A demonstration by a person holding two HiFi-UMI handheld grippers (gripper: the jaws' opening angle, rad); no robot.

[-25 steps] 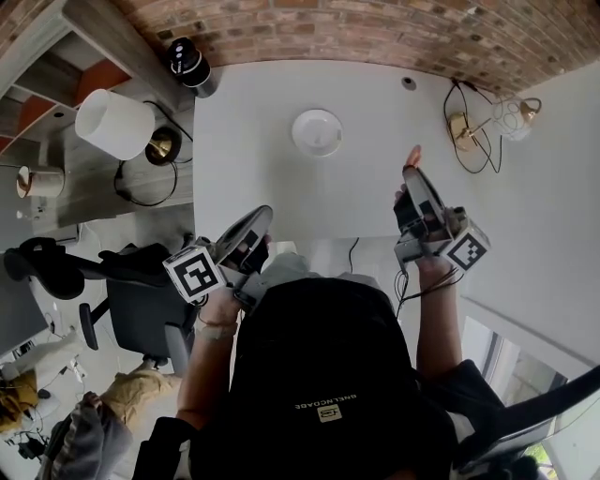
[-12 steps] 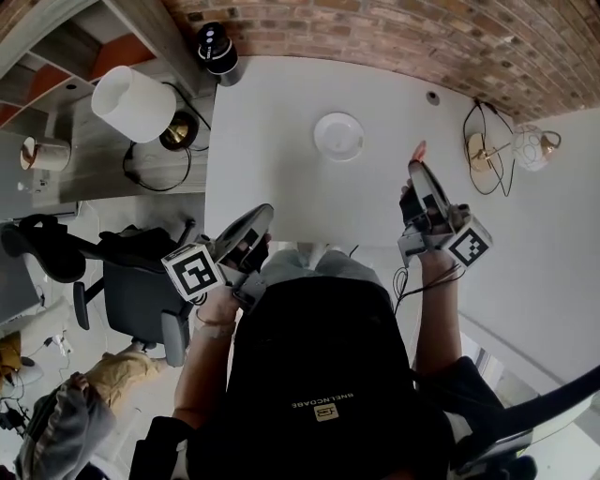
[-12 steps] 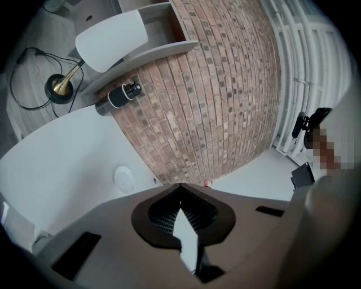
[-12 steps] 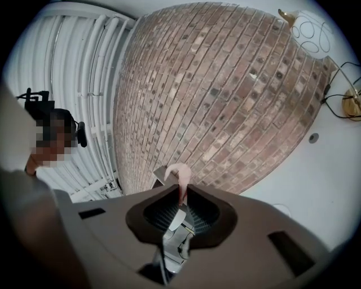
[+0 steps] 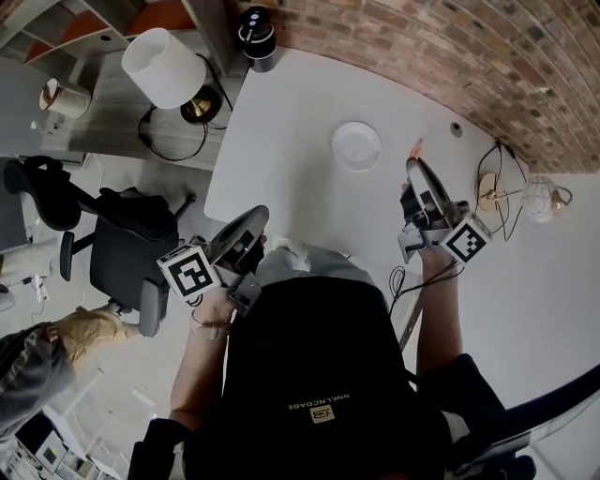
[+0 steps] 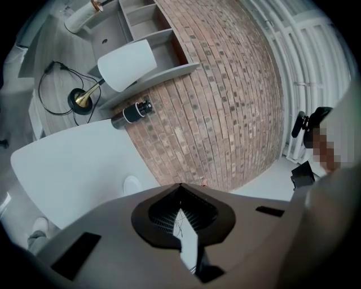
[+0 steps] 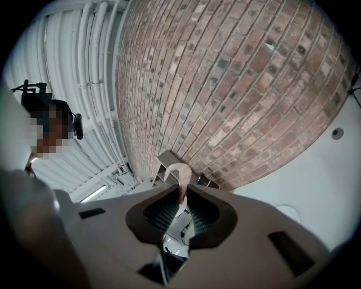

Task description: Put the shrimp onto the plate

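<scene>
A small white round plate (image 5: 356,146) sits on the white table (image 5: 291,141), near its far side; it also shows small in the left gripper view as the plate (image 6: 131,184) and in the right gripper view as the plate (image 7: 289,214). My right gripper (image 5: 413,164) is shut on a pale pink shrimp (image 5: 415,148), whose curled end (image 7: 179,176) sticks out past the jaw tips. It hovers to the right of the plate, apart from it. My left gripper (image 5: 259,216) is held at the table's near edge, jaws together with nothing in them.
A black cylinder (image 5: 256,25) stands at the table's far left corner by the brick wall (image 5: 450,47). A white lamp (image 5: 167,67) is on the shelf to the left. A brass lamp with a wire shade (image 5: 539,197) and its cable lie to the right. An office chair (image 5: 122,253) stands at the left.
The view has shifted, so the table and plate sit further right and lower in the picture. The right gripper still holds the shrimp beside the plate. The left gripper has hardly moved.
</scene>
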